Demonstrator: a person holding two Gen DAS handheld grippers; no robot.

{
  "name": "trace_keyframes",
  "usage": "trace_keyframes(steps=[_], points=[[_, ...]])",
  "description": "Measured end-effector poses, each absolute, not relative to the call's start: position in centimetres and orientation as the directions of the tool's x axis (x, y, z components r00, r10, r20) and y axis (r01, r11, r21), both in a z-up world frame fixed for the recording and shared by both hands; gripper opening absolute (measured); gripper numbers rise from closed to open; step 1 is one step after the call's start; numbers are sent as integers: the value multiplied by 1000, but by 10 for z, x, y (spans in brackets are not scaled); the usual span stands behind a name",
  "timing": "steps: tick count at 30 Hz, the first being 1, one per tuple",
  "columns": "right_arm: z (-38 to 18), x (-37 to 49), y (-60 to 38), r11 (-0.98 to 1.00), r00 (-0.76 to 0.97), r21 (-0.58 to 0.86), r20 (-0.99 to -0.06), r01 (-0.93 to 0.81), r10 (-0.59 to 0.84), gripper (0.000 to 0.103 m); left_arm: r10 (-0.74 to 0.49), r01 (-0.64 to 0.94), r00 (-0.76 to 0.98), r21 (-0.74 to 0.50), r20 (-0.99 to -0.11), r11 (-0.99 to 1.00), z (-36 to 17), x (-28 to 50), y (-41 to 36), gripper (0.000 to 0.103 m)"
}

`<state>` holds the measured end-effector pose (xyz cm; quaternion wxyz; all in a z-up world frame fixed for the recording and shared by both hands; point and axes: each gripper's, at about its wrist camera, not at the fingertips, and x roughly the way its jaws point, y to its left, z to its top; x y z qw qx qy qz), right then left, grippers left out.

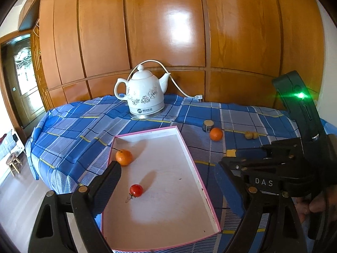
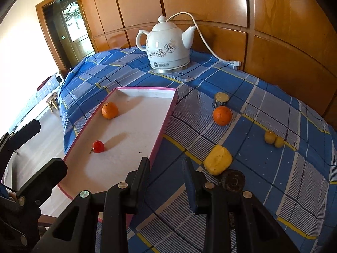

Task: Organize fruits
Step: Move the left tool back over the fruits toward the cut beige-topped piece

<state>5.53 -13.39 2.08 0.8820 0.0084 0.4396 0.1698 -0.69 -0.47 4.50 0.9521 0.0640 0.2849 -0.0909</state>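
You have 2 fruits in the tray (image 1: 185, 143) so far: a small orange (image 1: 124, 157) with a thin stem and a shiny red tomato (image 1: 136, 190). Both sit just ahead of your left gripper (image 1: 168, 181), near its left finger. That gripper stands wide and holds nothing.

Your right gripper (image 2: 167, 177) is narrow, with only a small gap between its fingers, and nothing is in that gap. It hangs over the cloth (image 2: 273, 168), just past the tray's pink edge.

More fruit is left to move, I think. A yellow chunk (image 2: 218, 160) lies just ahead and to the right of your right gripper. A round orange (image 2: 222, 116) lies farther ahead, and 2 little yellow fruits (image 2: 273, 139) touch each other off to the right.

The tray is flat and white inside, with low pink walls. The cloth is soft with blue checks. The oranges look round and bumpy; the chunk looks blocky with soft corners.
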Motion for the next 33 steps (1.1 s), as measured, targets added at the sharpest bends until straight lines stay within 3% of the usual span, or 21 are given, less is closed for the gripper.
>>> trace_keyframes(steps=[11, 22, 33], points=[[24, 49, -145, 955, 585, 112, -768, -276, 259, 32, -146, 231, 799, 73, -584, 970, 36, -3, -15, 91], [36, 36, -170, 977, 656, -47, -748, -206, 102, 34, -159, 246, 765, 55, -624, 968, 25, 4, -22, 91], [59, 22, -197, 984, 749, -171, -657, -42, -83, 34, -172, 273, 756, 65, -632, 960, 25, 6, -38, 91]])
